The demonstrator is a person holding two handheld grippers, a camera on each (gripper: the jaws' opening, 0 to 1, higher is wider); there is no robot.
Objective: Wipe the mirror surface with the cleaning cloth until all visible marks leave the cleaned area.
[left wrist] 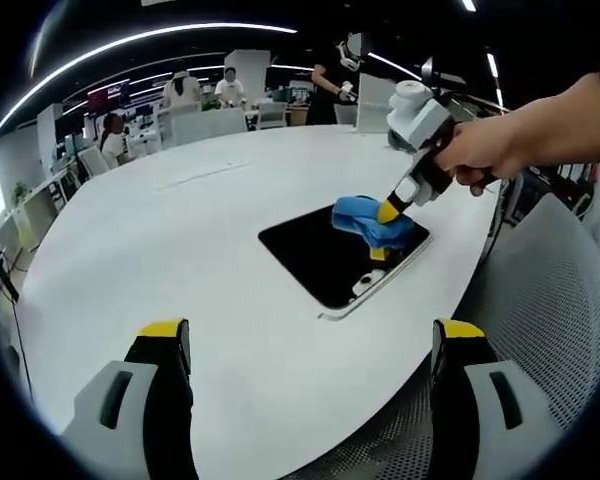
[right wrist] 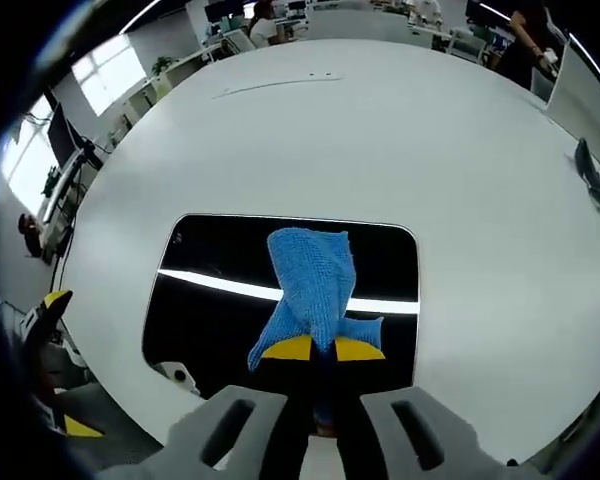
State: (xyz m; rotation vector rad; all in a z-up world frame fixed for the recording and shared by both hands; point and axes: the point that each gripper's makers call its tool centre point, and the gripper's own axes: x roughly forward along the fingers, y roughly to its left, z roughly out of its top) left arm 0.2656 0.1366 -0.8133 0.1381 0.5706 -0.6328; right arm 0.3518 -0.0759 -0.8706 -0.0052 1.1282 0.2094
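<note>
Right gripper (right wrist: 313, 349) pinches knitted blue cloth (right wrist: 311, 280) on glossy rounded-rectangle mirror (right wrist: 210, 320); left gripper (left wrist: 310, 345) wide.

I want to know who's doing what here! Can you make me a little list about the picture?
table: white, round
mirror: dark rectangle lying flat on the table
cleaning cloth: blue, on the mirror
right gripper: shut on the cloth, pressing it on the mirror
left gripper: open, empty, held back over the table edge

No legible text, label, brand, number or sign observed in left gripper view or right gripper view; distant background items too small to be read.
</note>
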